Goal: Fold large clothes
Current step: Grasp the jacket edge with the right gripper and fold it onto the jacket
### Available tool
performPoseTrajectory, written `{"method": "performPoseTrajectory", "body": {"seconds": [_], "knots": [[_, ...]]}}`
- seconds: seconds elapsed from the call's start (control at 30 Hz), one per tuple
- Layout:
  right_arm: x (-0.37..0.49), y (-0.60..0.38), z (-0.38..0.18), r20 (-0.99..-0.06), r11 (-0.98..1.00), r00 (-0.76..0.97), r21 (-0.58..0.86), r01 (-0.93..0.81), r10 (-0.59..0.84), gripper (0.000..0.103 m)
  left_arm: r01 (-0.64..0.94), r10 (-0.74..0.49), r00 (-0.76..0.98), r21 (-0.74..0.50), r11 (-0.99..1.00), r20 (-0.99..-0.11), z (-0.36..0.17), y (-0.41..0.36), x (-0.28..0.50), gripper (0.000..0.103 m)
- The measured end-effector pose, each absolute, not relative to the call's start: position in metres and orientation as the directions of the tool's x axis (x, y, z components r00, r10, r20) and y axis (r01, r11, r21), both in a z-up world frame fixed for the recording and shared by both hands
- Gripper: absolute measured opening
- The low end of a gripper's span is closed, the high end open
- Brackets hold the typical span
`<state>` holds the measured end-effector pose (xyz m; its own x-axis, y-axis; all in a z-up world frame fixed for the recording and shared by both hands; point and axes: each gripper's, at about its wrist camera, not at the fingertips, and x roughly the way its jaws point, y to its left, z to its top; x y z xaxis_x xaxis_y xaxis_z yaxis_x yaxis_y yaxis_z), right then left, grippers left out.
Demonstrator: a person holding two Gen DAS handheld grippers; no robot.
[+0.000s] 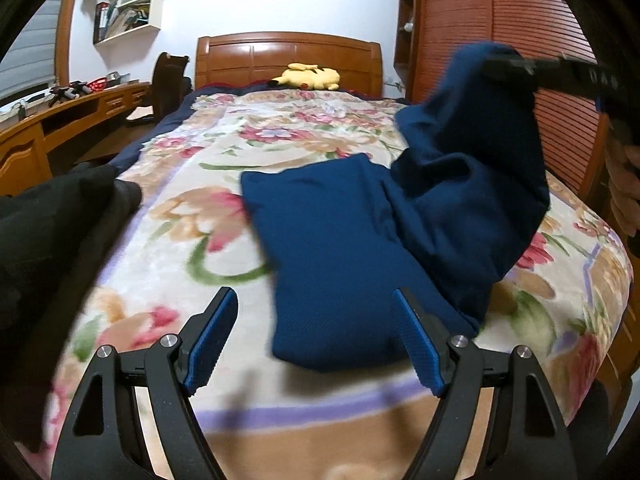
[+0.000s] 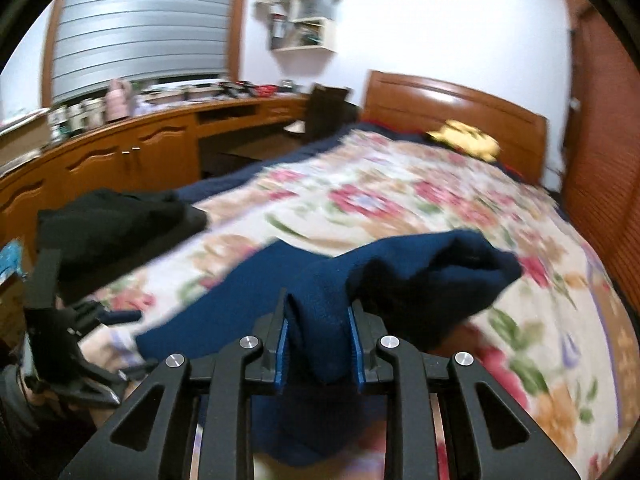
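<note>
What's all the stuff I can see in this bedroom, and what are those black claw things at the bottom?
navy garment: one, dark blue, part flat on the bed, part lifted at its right
floral blanket: one, cream with pink flowers, covering the bed
black clothing: one heap, black, left edge of the bed
yellow plush toy: one, yellow, by the headboard
headboard: one, brown wood, far end of the bed
desk: one, brown wood, cluttered, along the left wall
wall shelves: one set, white, above the desk
wardrobe: one, reddish slatted wood, right of the bed
left gripper: one, black with blue pads, open, above the garment's near end
right gripper: one, same colours, pinching a navy fold
</note>
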<state>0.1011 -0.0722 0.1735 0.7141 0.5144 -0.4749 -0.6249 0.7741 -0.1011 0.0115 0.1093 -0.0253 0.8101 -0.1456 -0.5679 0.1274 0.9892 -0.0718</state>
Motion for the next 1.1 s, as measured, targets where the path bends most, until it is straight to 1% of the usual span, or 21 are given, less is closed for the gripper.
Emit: {"method": "performPoseTrajectory", "body": {"seconds": [0.07,0.17,0.23,0.3,0.33,0.37,0.4,0.47,0.5,0.53,0.63,0.73,0.77,0.87,0.93,1.0,1.1], "knots": [[0.101,-0.045,0.175,-0.474,0.738,0.687,-0.109,-0.666,0.55,0.025,0.112,-0.132,0.817,-0.071,0.991,-0.561,-0.023,0.121,0.008,0.08],[0.1,-0.002,0.168,-0.505,0.688,0.636,-0.109,-0.718,0.584,0.025,0.078,-0.107,0.825,-0.075,0.994,-0.555,-0.023,0.14,0.001,0.08],[0.106,0.021,0.157,-0.557,0.649,0.566,-0.062,-0.759,0.608,0.027,0.062,-0.099,0.827,-0.086,0.994,-0.553,-0.022,0.151,-0.001,0.08],[0.11,0.034,0.149,-0.576,0.631,0.536,-0.046,-0.775,0.617,0.031,0.045,-0.094,0.83,-0.103,0.994,-0.549,-0.022,0.161,-0.004,0.08],[0.111,0.039,0.145,-0.58,0.627,0.529,-0.04,-0.778,0.619,0.033,0.036,-0.092,0.833,-0.114,0.993,-0.545,-0.022,0.167,-0.006,0.08],[0.113,0.043,0.143,-0.583,0.622,0.515,-0.021,-0.783,0.629,0.039,0.031,-0.092,0.836,-0.121,0.992,-0.541,-0.021,0.17,-0.008,0.08],[0.116,0.042,0.143,-0.584,0.613,0.495,0.006,-0.79,0.643,0.048,0.028,-0.092,0.838,-0.126,0.992,-0.538,-0.021,0.173,-0.008,0.08],[0.116,0.025,0.151,-0.566,0.604,0.476,0.051,-0.795,0.673,0.057,0.021,-0.094,0.842,-0.141,0.99,-0.531,-0.021,0.178,-0.009,0.08],[0.114,0.021,0.155,-0.549,0.614,0.495,0.042,-0.788,0.673,0.061,0.02,-0.096,0.843,-0.148,0.989,-0.529,-0.021,0.179,-0.009,0.08],[0.112,0.015,0.158,-0.533,0.624,0.52,0.02,-0.781,0.668,0.062,0.02,-0.102,0.844,-0.159,0.987,-0.527,-0.02,0.181,-0.009,0.08],[0.106,-0.005,0.158,-0.495,0.66,0.59,-0.044,-0.75,0.638,0.062,0.026,-0.109,0.846,-0.165,0.986,-0.521,-0.02,0.18,-0.006,0.08],[0.1,-0.032,0.149,-0.457,0.728,0.675,-0.083,-0.68,0.579,0.062,0.035,-0.115,0.85,-0.163,0.986,-0.514,-0.019,0.176,-0.006,0.08],[0.102,-0.035,0.145,-0.468,0.74,0.684,-0.09,-0.666,0.559,0.062,0.037,-0.117,0.851,-0.164,0.986,-0.512,-0.018,0.176,-0.006,0.08],[0.112,-0.027,0.12,-0.549,0.757,0.671,-0.1,-0.645,0.499,0.047,0.042,-0.123,0.855,-0.169,0.985,-0.504,-0.017,0.173,-0.005,0.08],[0.117,-0.023,0.102,-0.593,0.745,0.629,-0.072,-0.664,0.503,0.045,0.045,-0.125,0.857,-0.17,0.985,-0.499,-0.016,0.172,-0.006,0.08],[0.113,-0.022,0.086,-0.611,0.723,0.584,-0.027,-0.69,0.535,0.038,0.048,-0.126,0.861,-0.168,0.985,-0.493,-0.015,0.171,-0.007,0.08],[0.1,-0.018,0.06,-0.664,0.696,0.546,-0.053,-0.716,0.511,0.036,0.049,-0.127,0.866,-0.171,0.984,-0.484,-0.013,0.171,-0.01,0.08]]}}
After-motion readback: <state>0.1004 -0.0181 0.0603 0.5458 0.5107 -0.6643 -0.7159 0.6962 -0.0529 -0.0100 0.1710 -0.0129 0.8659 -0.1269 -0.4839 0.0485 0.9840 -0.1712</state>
